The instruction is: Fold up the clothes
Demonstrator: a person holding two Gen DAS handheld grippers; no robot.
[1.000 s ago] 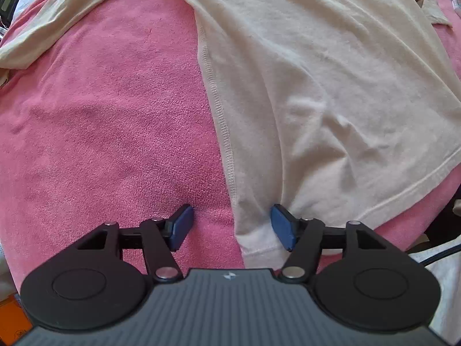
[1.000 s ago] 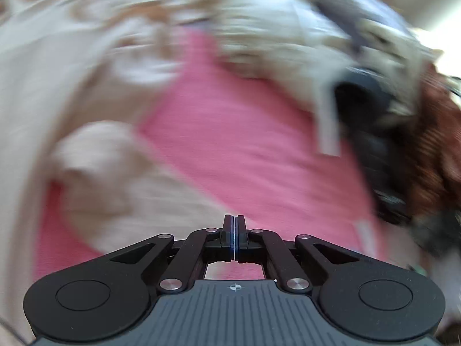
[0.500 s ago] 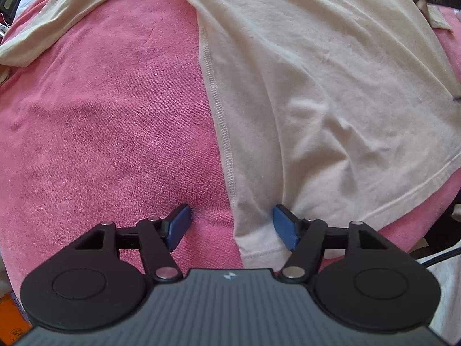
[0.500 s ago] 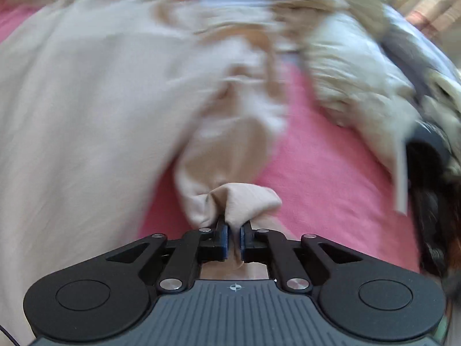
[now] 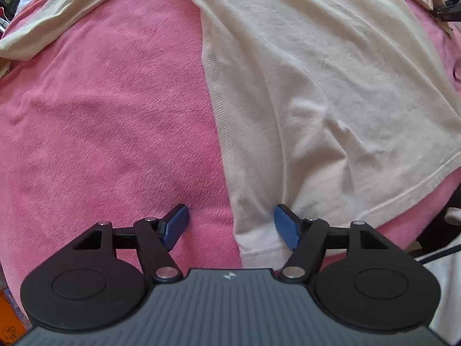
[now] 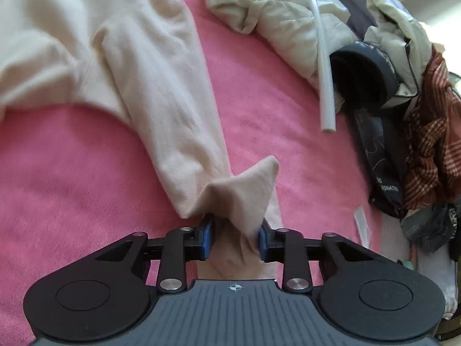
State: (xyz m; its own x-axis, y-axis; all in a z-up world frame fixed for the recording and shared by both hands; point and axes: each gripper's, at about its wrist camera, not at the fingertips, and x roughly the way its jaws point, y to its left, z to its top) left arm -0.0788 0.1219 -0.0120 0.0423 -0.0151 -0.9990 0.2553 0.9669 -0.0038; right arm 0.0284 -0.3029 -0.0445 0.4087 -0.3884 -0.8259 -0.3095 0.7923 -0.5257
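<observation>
Covering the bed, pink blanket [image 5: 100, 121] under cream shirt [image 5: 317, 86]; both grippers' fingers apart.

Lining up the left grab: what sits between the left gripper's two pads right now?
In the left wrist view, the left gripper stands open over pink blanket and the corner of the cream shirt, its side hem running between the pads.

shirt [image 5: 331, 86]: cream, plain (hem stitched in the same tone) | blanket [image 5: 115, 129] under it: pink | claw pads [image 6: 208, 238]: blue, on black arms | tube [image 6: 324, 57] ahead-right of right claw: white | cloth [image 6: 429, 144] far right: rust-brown plaid | jacket [image 6: 273, 8] ahead: pale green
</observation>
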